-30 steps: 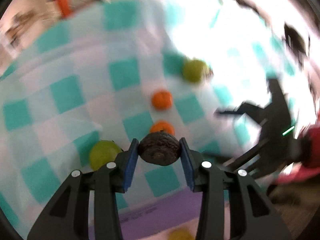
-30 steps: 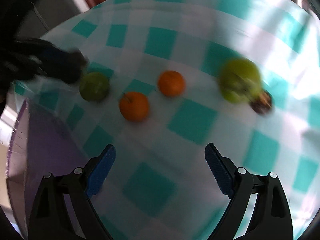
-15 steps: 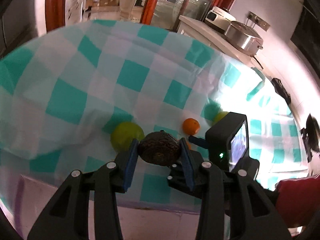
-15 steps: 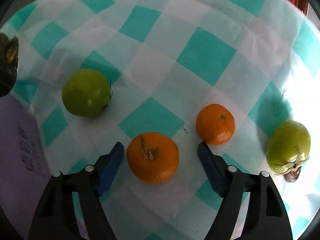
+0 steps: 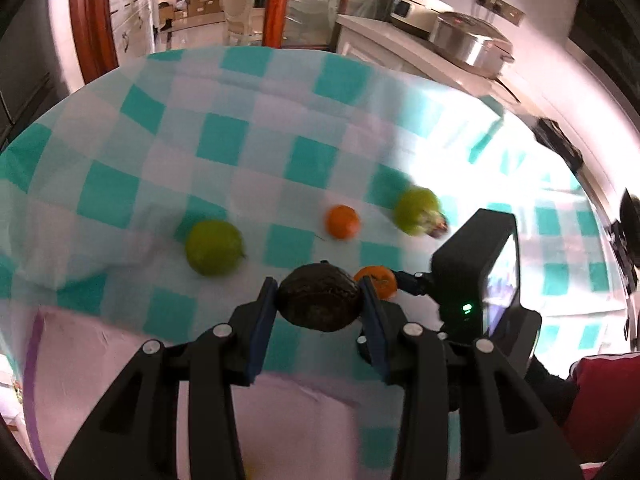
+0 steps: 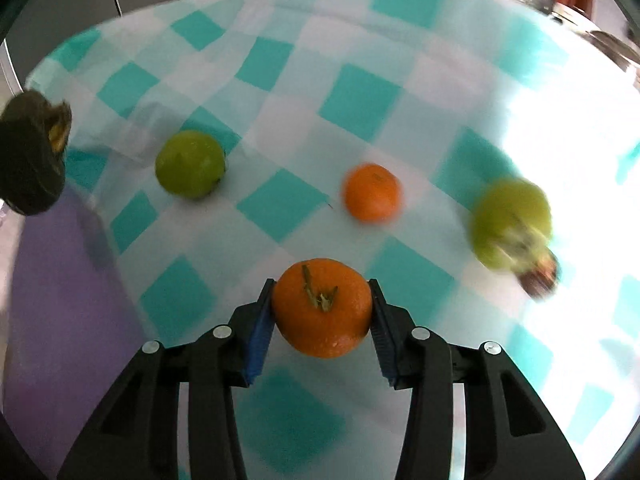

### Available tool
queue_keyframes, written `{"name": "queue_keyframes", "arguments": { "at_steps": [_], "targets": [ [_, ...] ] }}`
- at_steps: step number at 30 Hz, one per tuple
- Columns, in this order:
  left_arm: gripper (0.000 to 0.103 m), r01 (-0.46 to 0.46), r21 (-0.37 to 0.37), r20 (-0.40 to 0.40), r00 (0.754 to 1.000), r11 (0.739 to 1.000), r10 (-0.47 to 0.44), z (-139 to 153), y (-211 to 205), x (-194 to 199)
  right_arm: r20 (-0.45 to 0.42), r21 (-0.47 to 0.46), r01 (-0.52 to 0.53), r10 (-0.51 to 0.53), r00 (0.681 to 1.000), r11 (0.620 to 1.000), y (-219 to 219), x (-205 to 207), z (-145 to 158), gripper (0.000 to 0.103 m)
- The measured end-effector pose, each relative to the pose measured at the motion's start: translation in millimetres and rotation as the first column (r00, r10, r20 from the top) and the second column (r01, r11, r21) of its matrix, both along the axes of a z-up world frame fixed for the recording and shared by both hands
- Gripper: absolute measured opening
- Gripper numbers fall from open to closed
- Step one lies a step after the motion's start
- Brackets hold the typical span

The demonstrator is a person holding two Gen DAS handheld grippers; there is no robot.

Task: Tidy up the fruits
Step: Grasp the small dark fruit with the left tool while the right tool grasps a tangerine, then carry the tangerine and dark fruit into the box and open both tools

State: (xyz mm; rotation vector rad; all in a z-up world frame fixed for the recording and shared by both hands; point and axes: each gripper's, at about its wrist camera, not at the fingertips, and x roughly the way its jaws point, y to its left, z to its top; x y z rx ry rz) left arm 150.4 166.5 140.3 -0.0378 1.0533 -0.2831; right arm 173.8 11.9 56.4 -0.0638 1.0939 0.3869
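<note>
My left gripper point(image 5: 319, 300) is shut on a dark brown avocado point(image 5: 319, 298) and holds it above the near edge of the checked cloth. My right gripper point(image 6: 322, 312) is shut on an orange with a stem point(image 6: 322, 306); it also shows in the left wrist view point(image 5: 378, 280). On the cloth lie a green fruit point(image 6: 190, 164), a smaller orange point(image 6: 372, 192) and a blurred yellow-green fruit point(image 6: 512, 222) with a small dark fruit point(image 6: 540, 274) beside it. The avocado shows at the left edge of the right wrist view point(image 6: 32, 160).
A purple mat point(image 6: 60, 300) lies at the table's near left; in the left wrist view point(image 5: 100, 360) it is under my gripper. A counter with a steel pot point(image 5: 468, 44) stands behind the table. A red cushion point(image 5: 600, 392) is at the right.
My right gripper has closed on the stemmed orange, which it straddled open half a second ago. My left gripper, still holding the avocado, has shifted so the other fruits sit farther off.
</note>
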Motion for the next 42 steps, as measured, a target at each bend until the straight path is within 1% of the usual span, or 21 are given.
{"name": "queue_keyframes", "arguments": {
  "at_steps": [4, 5, 8, 10, 11, 13, 16, 19, 20, 26, 33, 39, 42],
  "targets": [
    [0.042, 0.064, 0.011, -0.029, 0.998, 0.998, -0.064, 3, -50, -41, -0.003, 0.003, 0.040, -0.040, 0.999, 0.999, -47, -45, 19, 0.044],
    [0.042, 0.088, 0.025, -0.042, 0.995, 0.996, -0.087, 1, -67, -52, -0.011, 0.006, 0.060, -0.060, 0.998, 0.998, -64, -60, 25, 0.044],
    [0.042, 0.155, 0.069, -0.097, 0.984, 0.986, -0.148, -13, -118, -86, -0.032, -0.004, 0.095, -0.095, 0.995, 0.995, -108, -112, 32, 0.044],
    [0.042, 0.178, 0.089, -0.127, 0.978, 0.980, -0.166, -23, -143, -105, -0.044, -0.010, 0.109, -0.109, 0.993, 0.994, -140, -141, 34, 0.044],
    [0.042, 0.195, 0.107, -0.143, 0.973, 0.975, -0.179, -29, -161, -121, -0.052, -0.015, 0.120, -0.121, 0.991, 0.993, -156, -158, 35, 0.044],
    [0.042, 0.216, 0.119, -0.154, 0.968, 0.969, -0.197, -35, -179, -140, -0.056, -0.020, 0.134, -0.135, 0.989, 0.991, -175, -178, 38, 0.044],
    [0.042, 0.279, 0.157, -0.160, 0.954, 0.947, -0.254, -39, -212, -176, -0.044, -0.015, 0.144, -0.144, 0.989, 0.990, -203, -208, 47, 0.044],
    [0.042, 0.320, 0.187, -0.156, 0.943, 0.929, -0.293, -37, -230, -196, -0.024, -0.002, 0.157, -0.157, 0.987, 0.988, -226, -231, 60, 0.044],
    [0.042, 0.338, 0.202, -0.150, 0.938, 0.919, -0.312, -35, -238, -205, -0.015, 0.004, 0.163, -0.163, 0.987, 0.987, -231, -236, 64, 0.044],
    [0.042, 0.373, 0.257, -0.113, 0.928, 0.891, -0.356, -18, -258, -226, 0.017, 0.042, 0.197, -0.198, 0.980, 0.979, -255, -259, 82, 0.044],
    [0.042, 0.392, 0.280, -0.097, 0.920, 0.876, -0.381, -8, -271, -247, 0.039, 0.061, 0.196, -0.198, 0.979, 0.979, -266, -278, 94, 0.044],
    [0.042, 0.383, 0.295, -0.074, 0.923, 0.876, -0.378, 1, -259, -253, 0.058, 0.062, 0.167, -0.171, 0.984, 0.984, -259, -280, 98, 0.044],
    [0.042, 0.367, 0.294, -0.060, 0.929, 0.883, -0.366, 5, -246, -251, 0.068, 0.061, 0.144, -0.148, 0.987, 0.988, -249, -275, 103, 0.044]
  ]
}}
